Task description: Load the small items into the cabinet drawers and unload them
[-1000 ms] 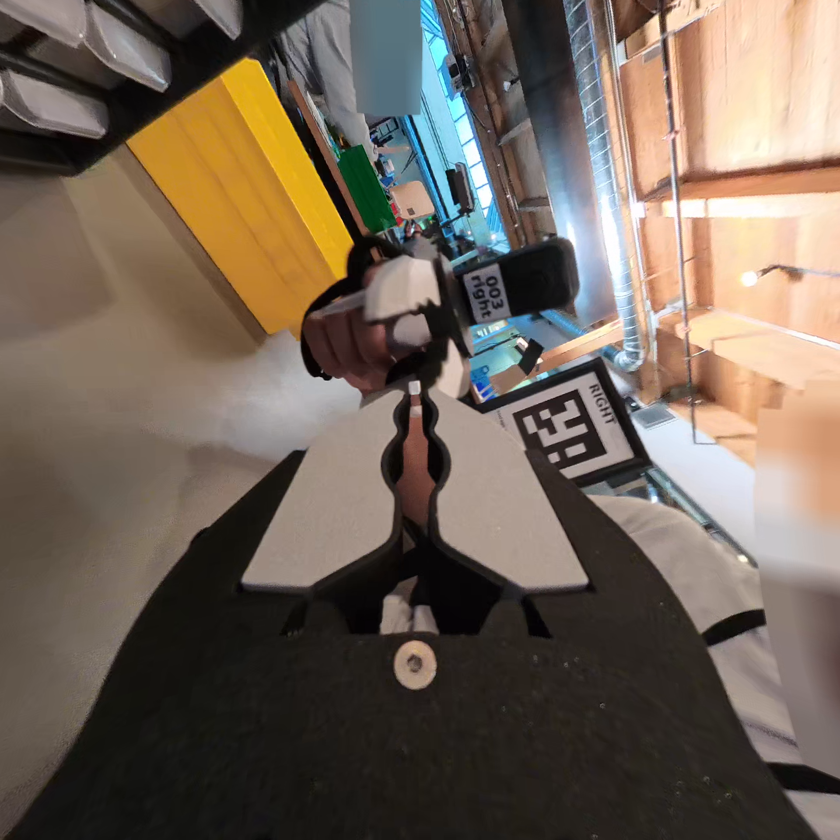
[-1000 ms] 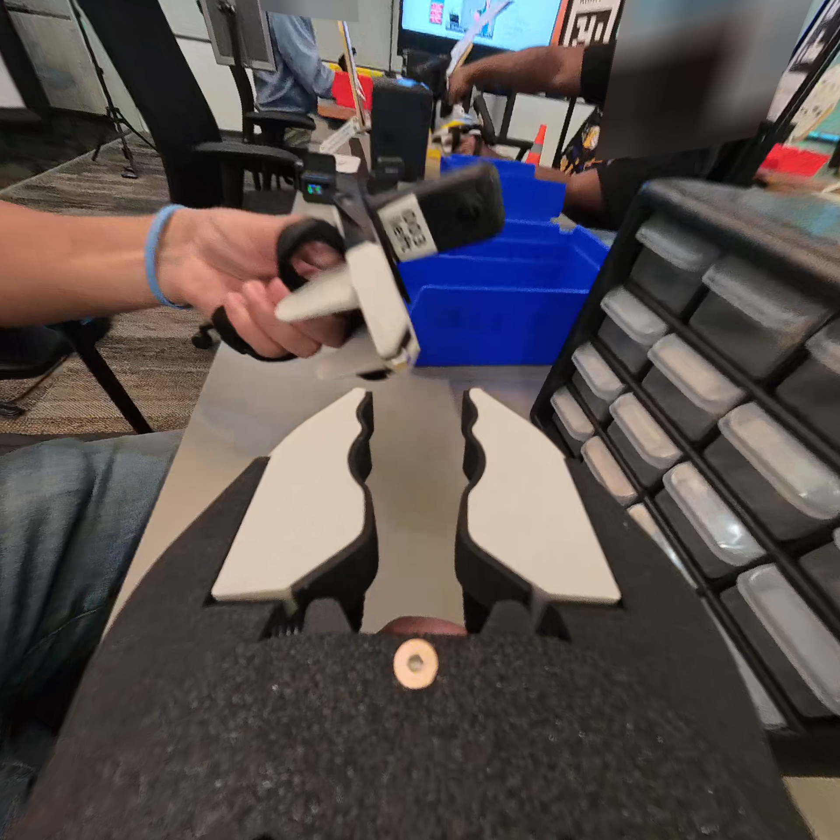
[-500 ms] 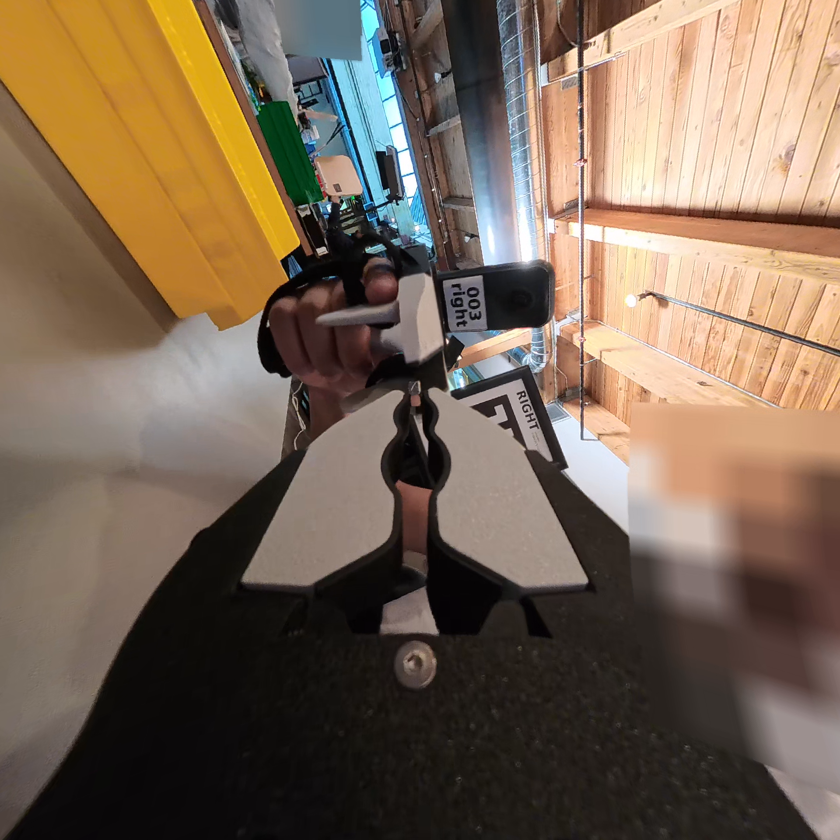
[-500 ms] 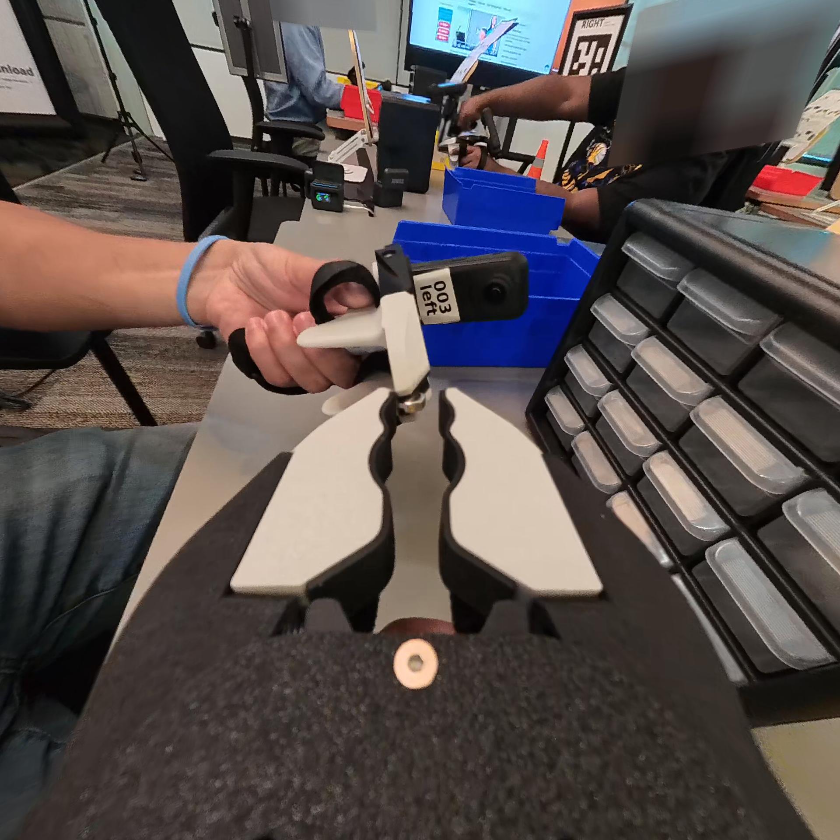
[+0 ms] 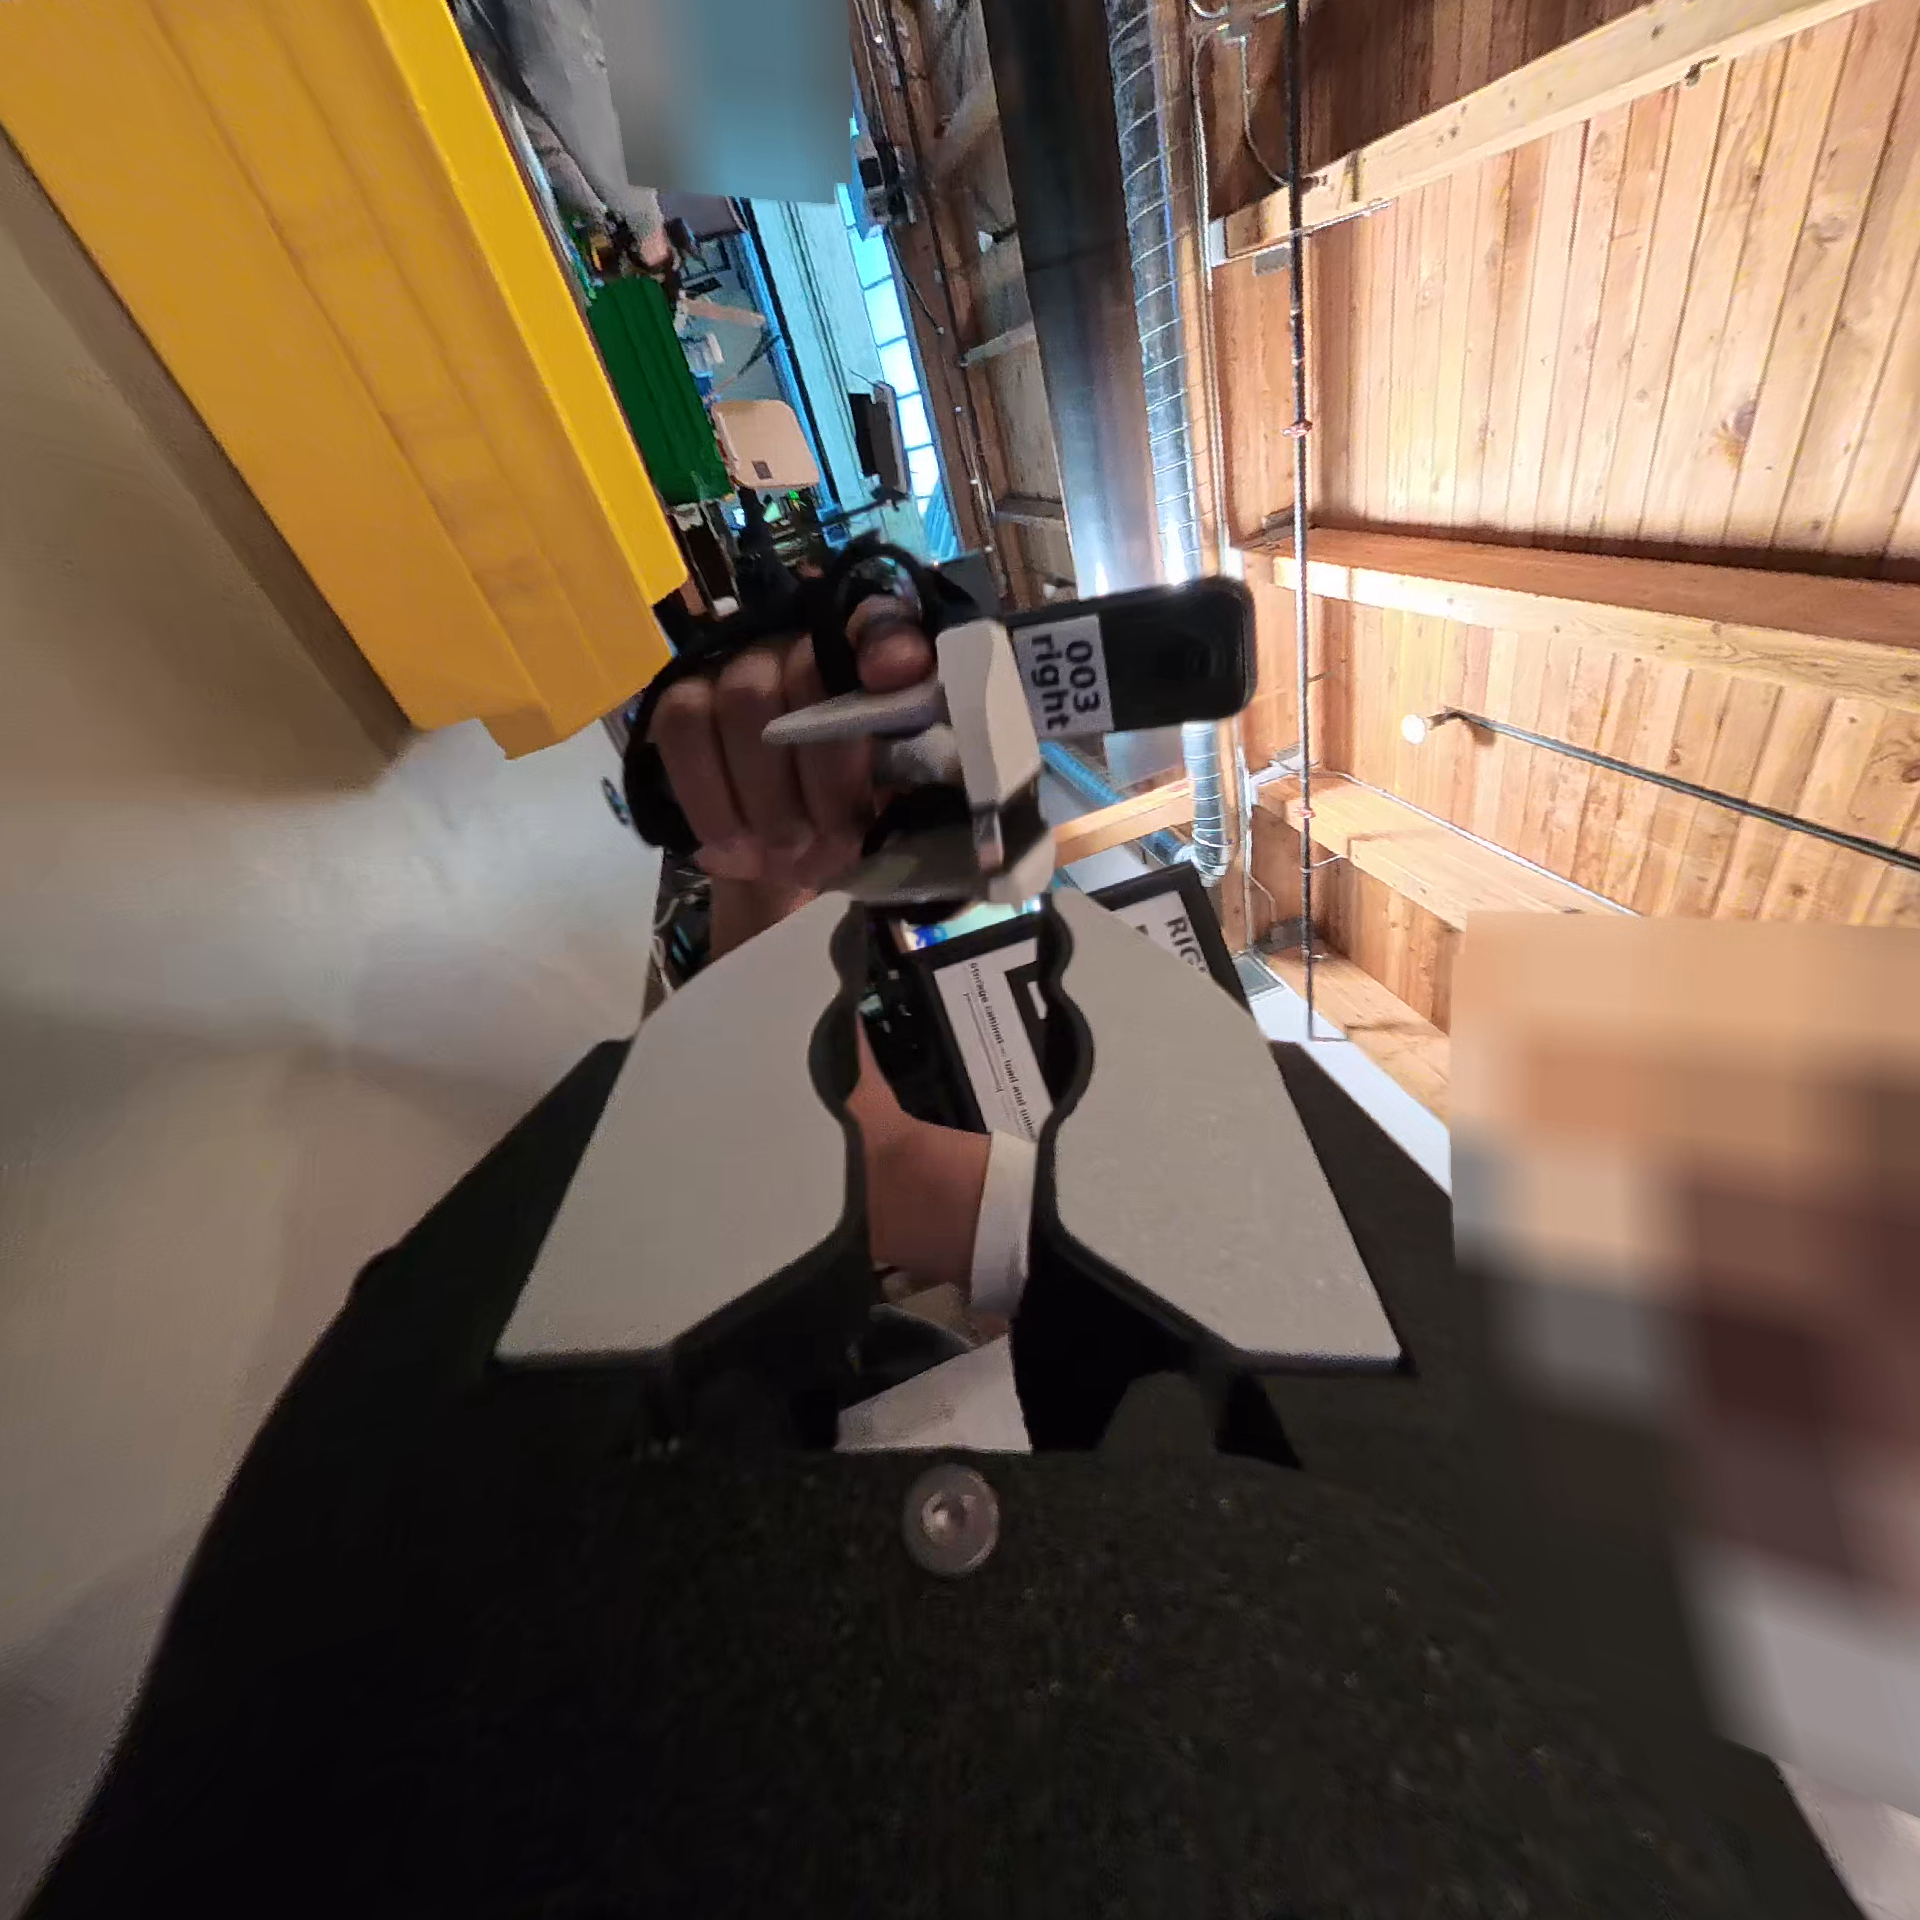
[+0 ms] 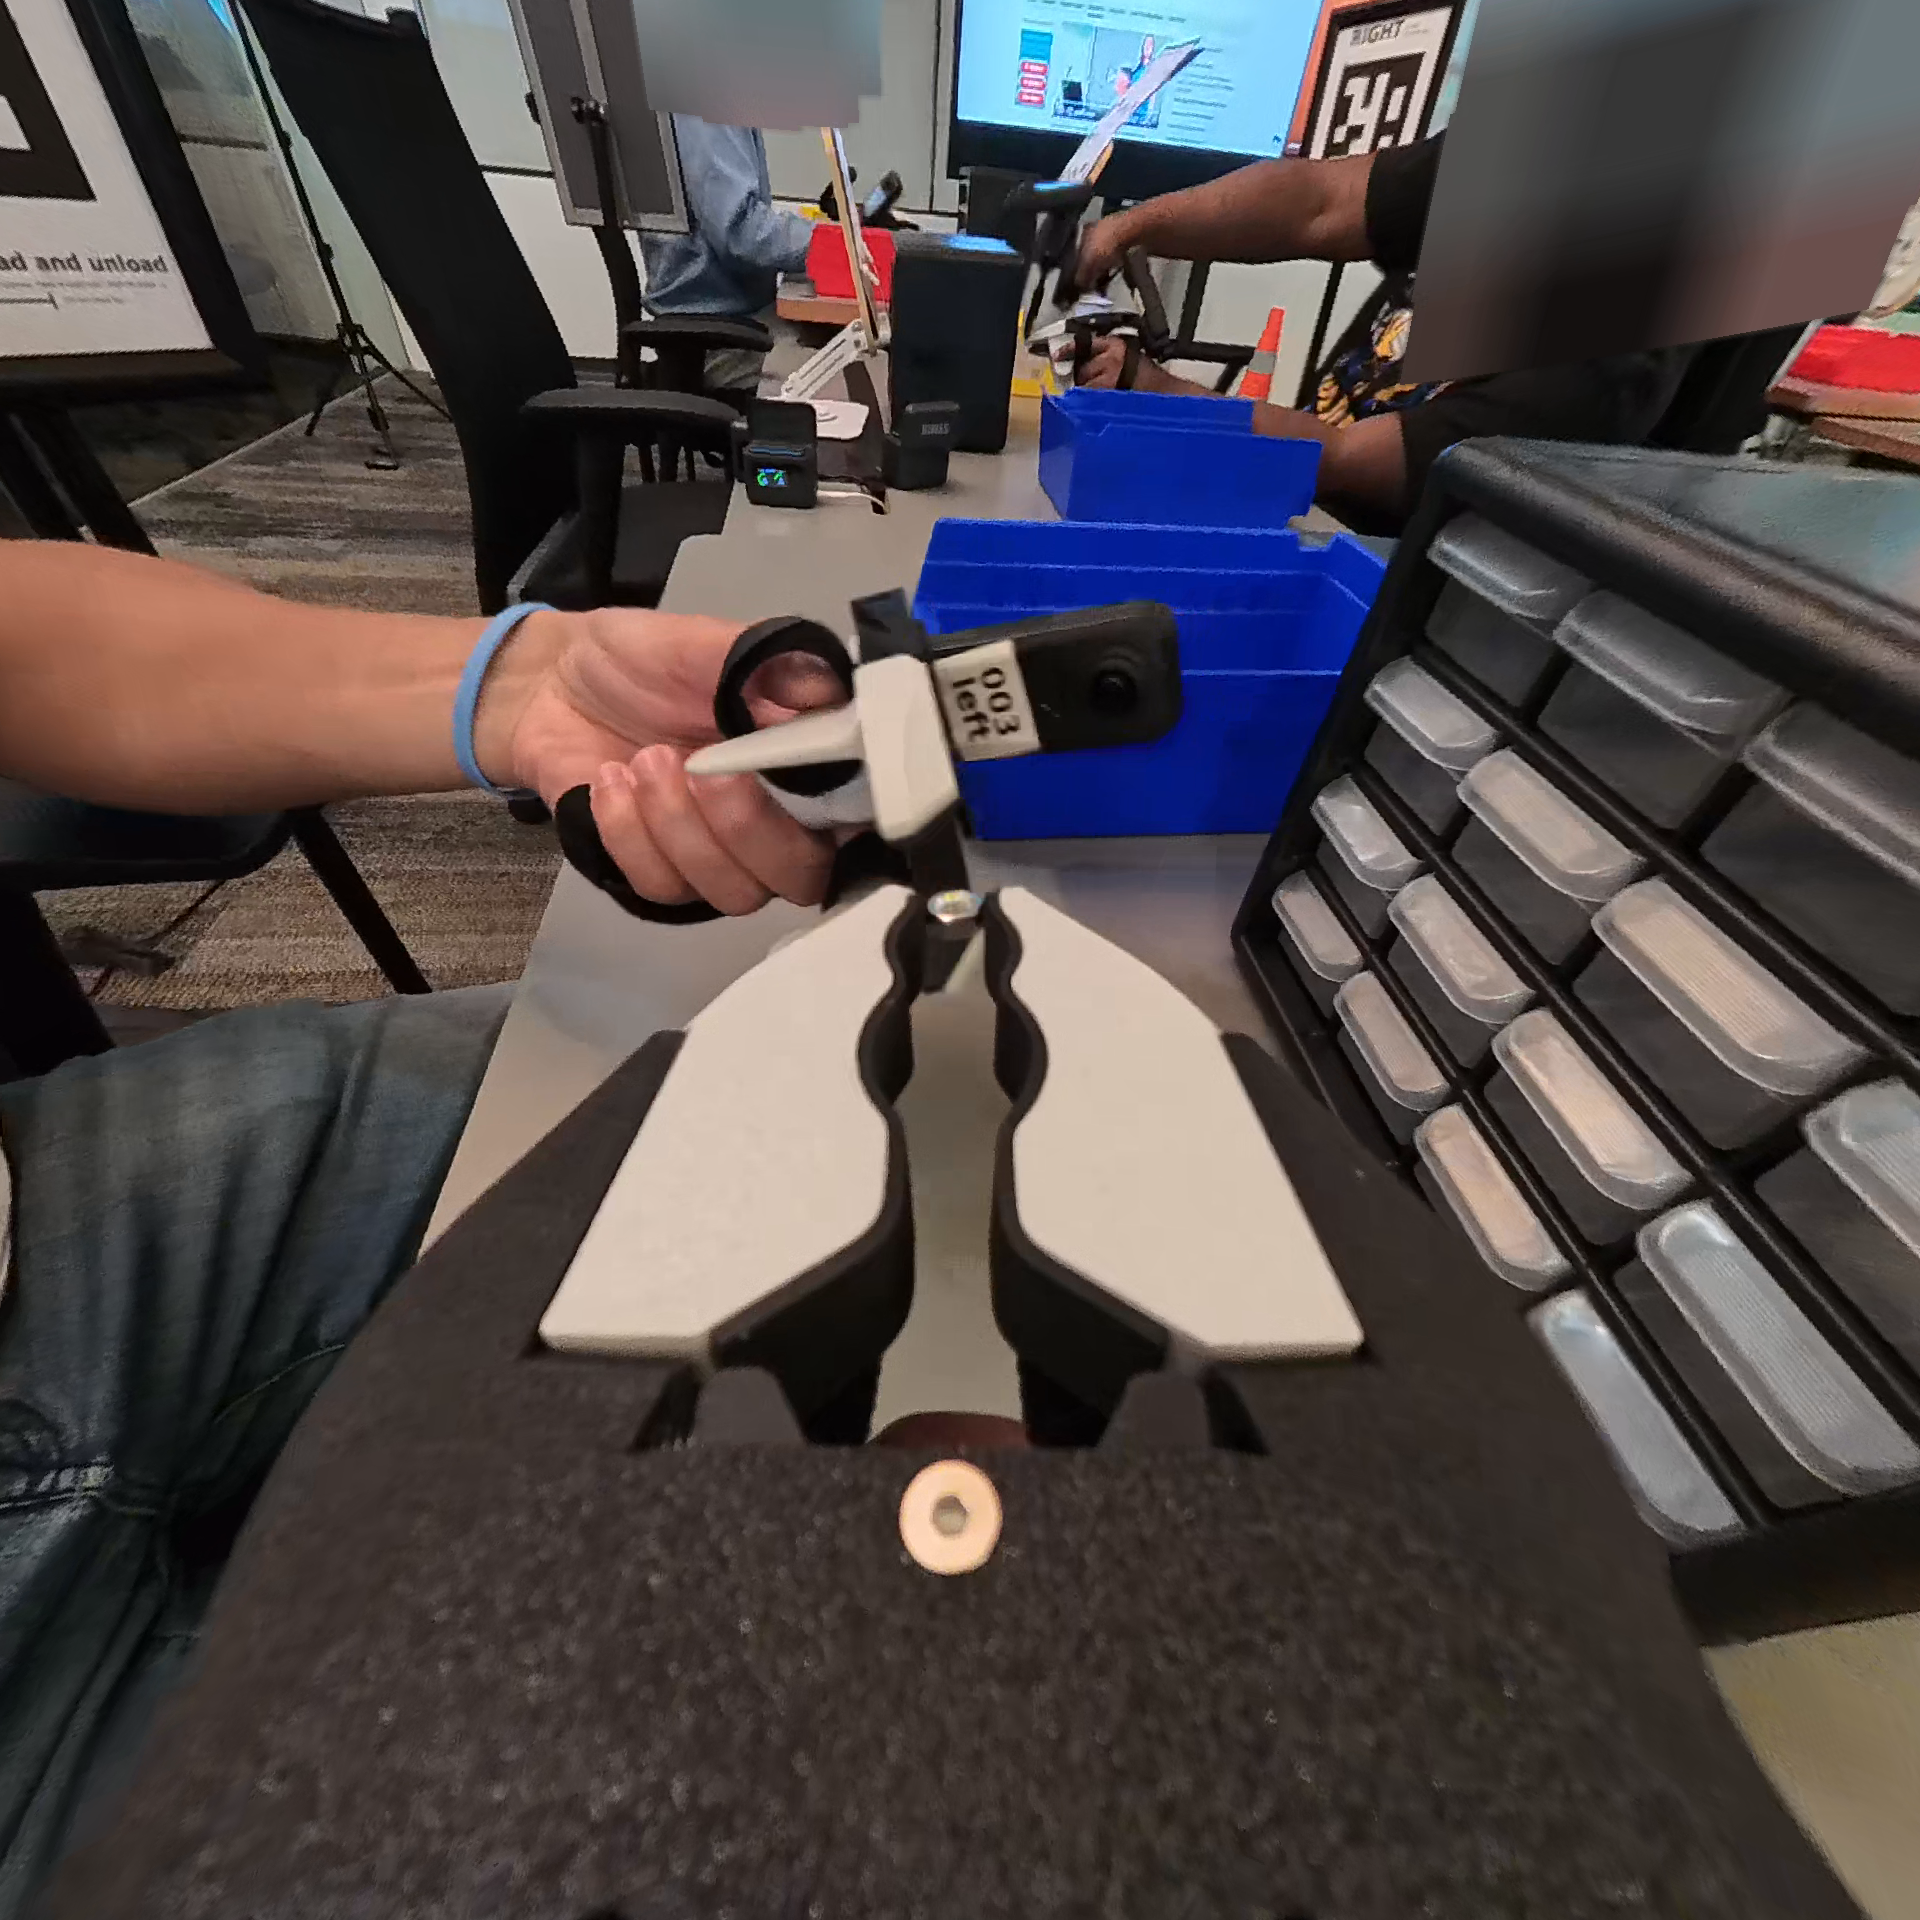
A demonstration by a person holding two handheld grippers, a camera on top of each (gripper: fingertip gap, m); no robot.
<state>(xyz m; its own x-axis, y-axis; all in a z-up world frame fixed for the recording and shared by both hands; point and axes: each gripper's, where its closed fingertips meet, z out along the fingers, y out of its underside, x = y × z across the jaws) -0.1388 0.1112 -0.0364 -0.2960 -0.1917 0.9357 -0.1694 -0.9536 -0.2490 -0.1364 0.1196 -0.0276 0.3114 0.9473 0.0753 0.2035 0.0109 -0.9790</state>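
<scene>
Grey bench (image 6: 623, 966) with black drawer cabinet (image 6: 1558, 935) at right, blue bin (image 6: 1143, 748) behind. Small metal hex nut (image 6: 954, 914) pinched between tips of right hand-held gripper (image 6: 951, 920), above the bench, left of the cabinet. Left hand-held gripper (image 5: 951, 935) spread apart, empty, close behind the nut.

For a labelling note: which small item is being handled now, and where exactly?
Start at the black cabinet of clear drawers; left of it, the right gripper pinches a small silver hexagonal metal spacer at its fingertips. It is the only loose part in sight.
</scene>
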